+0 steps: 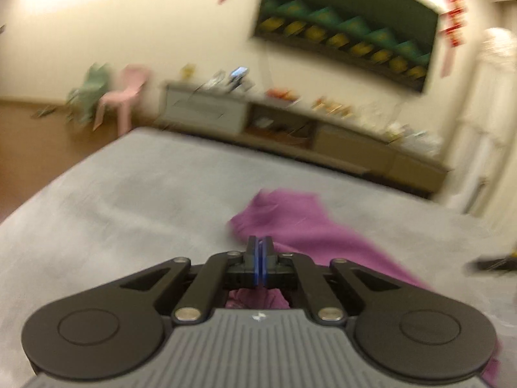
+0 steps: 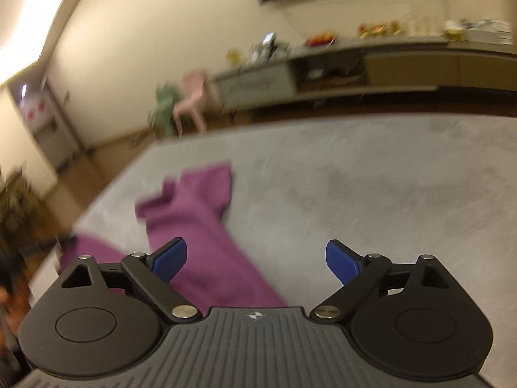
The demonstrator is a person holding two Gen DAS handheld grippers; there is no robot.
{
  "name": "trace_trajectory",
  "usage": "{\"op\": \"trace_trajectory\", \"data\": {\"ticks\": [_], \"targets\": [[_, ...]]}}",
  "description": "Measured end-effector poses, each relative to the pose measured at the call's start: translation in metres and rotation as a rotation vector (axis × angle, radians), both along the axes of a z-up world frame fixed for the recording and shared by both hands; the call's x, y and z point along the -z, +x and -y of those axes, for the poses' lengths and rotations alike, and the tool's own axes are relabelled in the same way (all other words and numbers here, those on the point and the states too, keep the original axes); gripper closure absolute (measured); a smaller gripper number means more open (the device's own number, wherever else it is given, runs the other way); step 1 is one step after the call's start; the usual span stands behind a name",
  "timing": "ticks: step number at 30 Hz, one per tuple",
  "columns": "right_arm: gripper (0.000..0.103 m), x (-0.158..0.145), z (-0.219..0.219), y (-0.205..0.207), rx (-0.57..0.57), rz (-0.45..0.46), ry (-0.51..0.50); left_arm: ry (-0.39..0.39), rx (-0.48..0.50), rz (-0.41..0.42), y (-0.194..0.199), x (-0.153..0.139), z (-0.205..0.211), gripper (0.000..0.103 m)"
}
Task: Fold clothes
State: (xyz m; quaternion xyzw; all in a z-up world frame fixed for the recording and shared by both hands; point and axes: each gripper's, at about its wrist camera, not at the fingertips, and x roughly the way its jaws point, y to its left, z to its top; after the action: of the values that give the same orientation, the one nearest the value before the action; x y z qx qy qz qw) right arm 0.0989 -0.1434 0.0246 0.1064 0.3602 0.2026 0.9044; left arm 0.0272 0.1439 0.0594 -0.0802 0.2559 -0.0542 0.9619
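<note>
Purple garment on the grey surface

We see the purple garment (image 2: 194, 226) lying under the left tongs (image 1: 259, 252), which are together; a grip is unclear. Our right tongs (image 2: 255, 258) stand wide apart, empty. Beyond the grey surface (image 2: 355, 177): sideboard (image 1: 290, 123), pink chair (image 1: 126, 93).

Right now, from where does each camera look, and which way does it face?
Left wrist: sits behind the left tool, shut, facing across the grey surface toward the wall cabinet; purple garment just ahead.
Right wrist: sits behind the right tool, open and empty, facing the same surface.
Shared: garment, grey surface, cabinet, pink chair.
</note>
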Motion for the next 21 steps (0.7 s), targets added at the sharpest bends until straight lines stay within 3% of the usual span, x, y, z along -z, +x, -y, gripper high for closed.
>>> {"op": "trace_trajectory", "data": {"ticks": [3, 5, 7, 9, 14, 17, 21], "targets": [[0.013, 0.020, -0.047, 0.009, -0.089, -0.021, -0.125, -0.009, 0.049, 0.085, -0.010, -0.012, 0.002, 0.102], [0.031, 0.033, -0.067, 0.016, -0.117, -0.033, -0.217, -0.027, 0.051, 0.120, -0.014, -0.016, -0.003, 0.102], [0.090, 0.039, -0.079, 0.019, -0.144, -0.039, -0.253, -0.047, 0.026, 0.137, -0.015, -0.017, -0.012, 0.102], [0.100, 0.040, -0.080, 0.019, -0.144, -0.005, -0.279, -0.065, -0.016, 0.144, -0.013, -0.018, -0.022, 0.102], [0.103, -0.016, -0.029, 0.006, -0.037, 0.108, -0.086, -0.188, -0.147, 0.229, -0.026, -0.034, -0.063, 0.102], [0.103, -0.043, -0.005, -0.013, 0.030, 0.179, -0.025, -0.187, -0.242, 0.252, -0.029, -0.043, -0.080, 0.102], [0.103, -0.078, 0.034, -0.048, 0.168, 0.307, 0.059, -0.223, -0.287, 0.252, -0.026, -0.051, -0.094, 0.103]]}}
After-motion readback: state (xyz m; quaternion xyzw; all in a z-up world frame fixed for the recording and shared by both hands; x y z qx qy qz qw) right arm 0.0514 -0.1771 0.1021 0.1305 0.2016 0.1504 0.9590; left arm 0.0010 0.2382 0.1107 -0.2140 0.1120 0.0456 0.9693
